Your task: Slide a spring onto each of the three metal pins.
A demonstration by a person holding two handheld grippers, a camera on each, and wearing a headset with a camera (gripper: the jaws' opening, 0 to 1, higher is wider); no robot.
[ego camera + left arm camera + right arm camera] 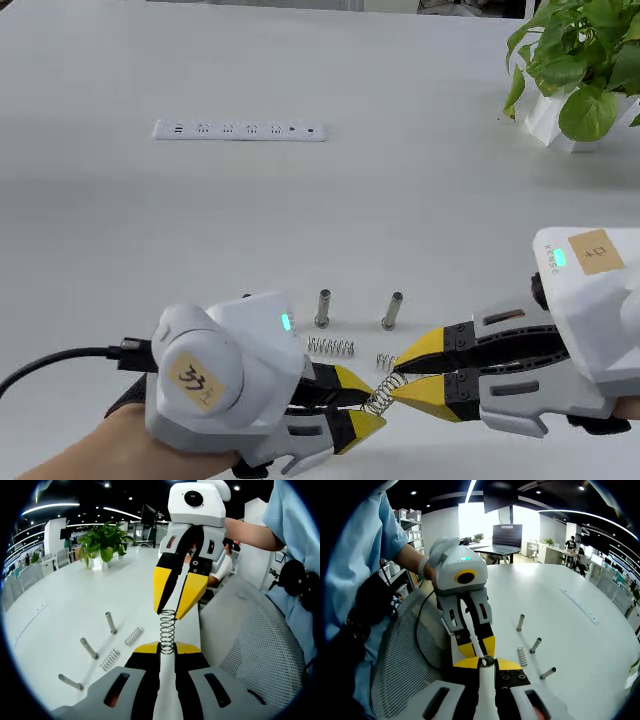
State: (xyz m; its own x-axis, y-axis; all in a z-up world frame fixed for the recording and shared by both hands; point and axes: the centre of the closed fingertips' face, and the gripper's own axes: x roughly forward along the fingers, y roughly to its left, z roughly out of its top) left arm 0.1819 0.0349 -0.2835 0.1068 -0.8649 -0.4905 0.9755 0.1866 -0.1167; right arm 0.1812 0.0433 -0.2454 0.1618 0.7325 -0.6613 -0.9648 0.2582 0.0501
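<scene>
A short metal spring (381,393) hangs in the air between my two grippers, just above the white table. My left gripper (375,403) is shut on its near end, and the coils rise from those jaws in the left gripper view (167,630). My right gripper (396,378) pinches the other end with its yellow fingertips (160,587). Two upright metal pins (323,307) (392,310) stand just beyond. Three pins (111,622) (89,648) (70,682) show in the left gripper view. Two loose springs (331,347) (386,361) lie in front of the pins.
A white power strip (240,130) lies far back on the table. A potted plant (585,70) stands at the back right. A black cable (60,360) trails from the left gripper. A grey mesh chair (255,645) sits past the table's near edge.
</scene>
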